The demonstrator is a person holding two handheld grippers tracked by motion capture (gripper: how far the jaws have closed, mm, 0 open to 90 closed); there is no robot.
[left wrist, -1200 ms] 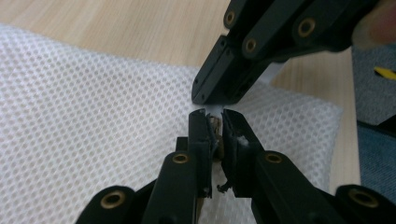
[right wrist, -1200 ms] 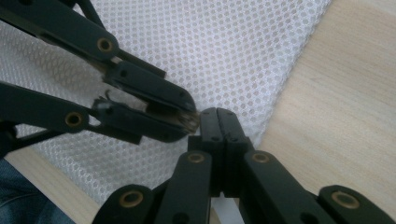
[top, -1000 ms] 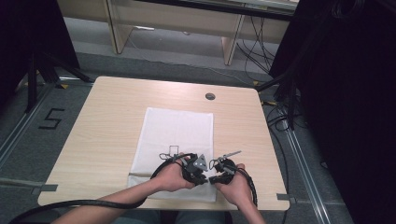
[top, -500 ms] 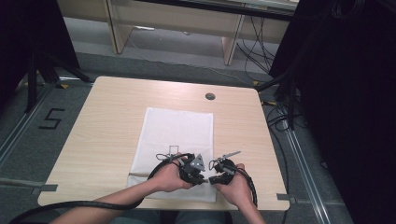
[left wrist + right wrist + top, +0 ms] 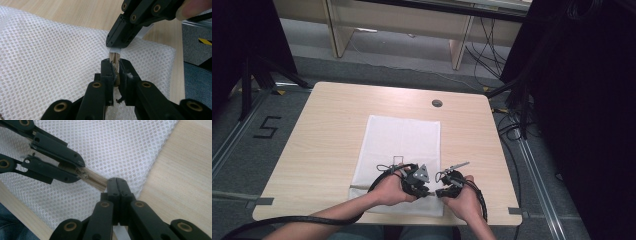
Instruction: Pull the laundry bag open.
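Mesh bag (image 5: 404, 145), near edge of table (image 5: 312, 150): unmoved. Left gripper (image 5: 114, 68) clamped on zip (image 5: 93, 178); right gripper (image 5: 117, 185) pinches bag end. Zipping not begun.

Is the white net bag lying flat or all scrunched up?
Flat. The white mesh bag lies spread smooth on the table, with no bunching; both grippers pinch its zipper at the near edge.

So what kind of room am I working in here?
Probably a lab or recording workshop, not a home: a bare wooden table on grey carpet, cables trailing across the floor, and a taped number 5 beside the table.
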